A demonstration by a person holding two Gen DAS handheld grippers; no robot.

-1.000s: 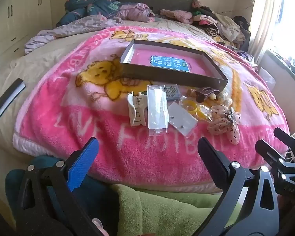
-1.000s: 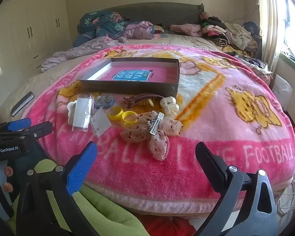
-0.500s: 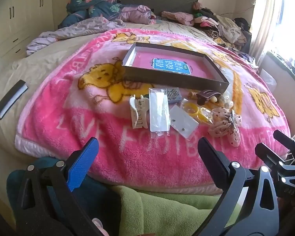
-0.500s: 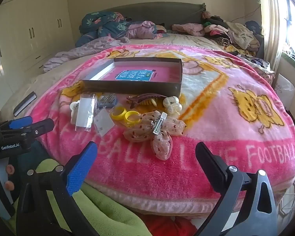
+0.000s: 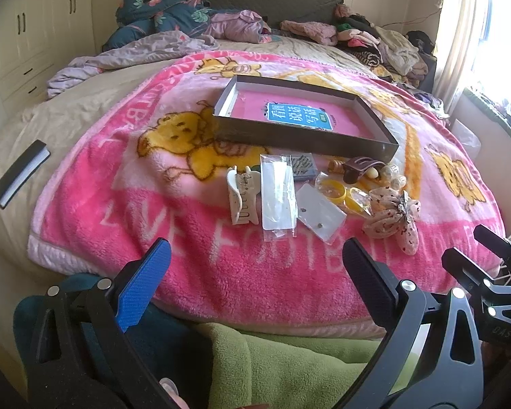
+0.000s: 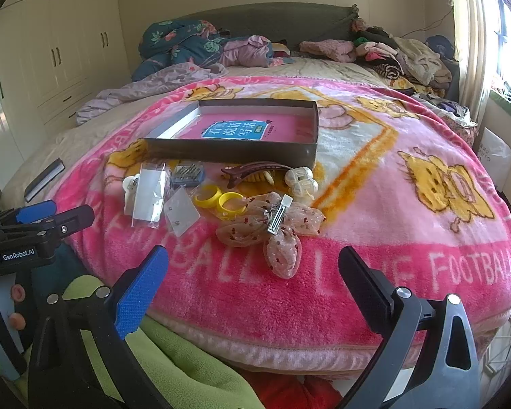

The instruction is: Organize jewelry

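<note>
A shallow dark box (image 5: 306,136) (image 6: 235,151) with a pink floor and a blue label lies on the pink blanket (image 5: 221,238). In front of it lie a white claw clip (image 5: 242,196), clear plastic packets (image 5: 277,196) (image 6: 150,194), a card with ear studs (image 5: 320,211) (image 6: 182,211), yellow rings (image 5: 340,192) (image 6: 221,201), a brown hair clip (image 6: 255,170), pearl beads (image 6: 301,182) and a dotted fabric bow (image 5: 391,218) (image 6: 272,225). My left gripper (image 5: 255,269) and right gripper (image 6: 252,272) are open and empty, both short of the items at the bed's near edge.
A black book (image 5: 22,172) lies on the beige sheet at the left. Piled clothes (image 5: 374,41) and a quilt (image 5: 167,6) fill the bed's far end. Green cloth (image 5: 289,368) lies below the grippers. Wardrobes stand left, a window right.
Both views have crept slightly closer to the bed and the items sit a little larger in frame. Both grippers stay open; nothing on the blanket has moved.
</note>
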